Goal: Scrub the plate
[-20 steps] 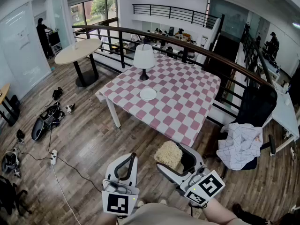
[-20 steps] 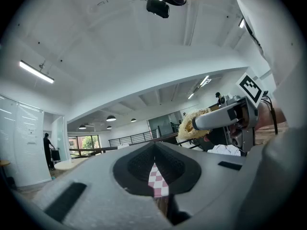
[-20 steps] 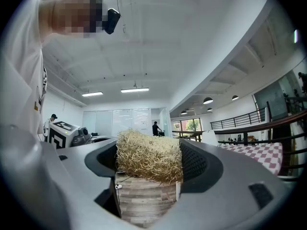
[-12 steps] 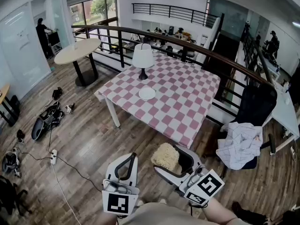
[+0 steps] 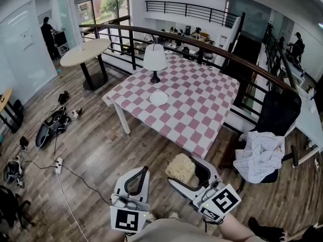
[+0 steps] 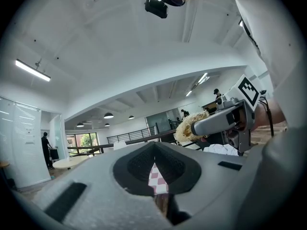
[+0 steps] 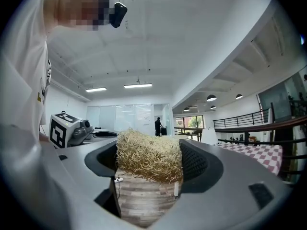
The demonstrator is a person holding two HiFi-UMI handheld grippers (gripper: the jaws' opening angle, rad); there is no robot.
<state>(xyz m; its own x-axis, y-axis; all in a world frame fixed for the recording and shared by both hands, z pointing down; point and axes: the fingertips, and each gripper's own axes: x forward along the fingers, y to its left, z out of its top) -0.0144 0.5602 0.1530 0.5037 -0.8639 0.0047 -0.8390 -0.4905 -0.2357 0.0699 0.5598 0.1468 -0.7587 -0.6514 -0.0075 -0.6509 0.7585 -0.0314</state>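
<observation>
A small white plate (image 5: 158, 98) lies on the pink-and-white checkered table (image 5: 192, 110), in front of a white table lamp (image 5: 155, 59). The table stands well ahead of me across the wooden floor. Low in the head view, my right gripper (image 5: 182, 169) is shut on a straw-coloured scrubber (image 5: 179, 167). In the right gripper view the scrubber (image 7: 149, 155) fills the space between the jaws. My left gripper (image 5: 137, 179) is beside it, jaws together and holding nothing. In the left gripper view only a sliver of the checkered table (image 6: 157, 180) shows between the jaws.
A black office chair (image 5: 277, 120) with a checked cloth (image 5: 260, 155) draped on it stands right of the table. A dark railing (image 5: 212, 49) runs behind the table. A round table (image 5: 83, 53) is at the far left. Bags (image 5: 50, 127) and a power strip (image 5: 58, 165) lie on the floor at left.
Almost nothing differs: the head view shifts slightly, and both grippers stay low in front of me with the scrubber still held.
</observation>
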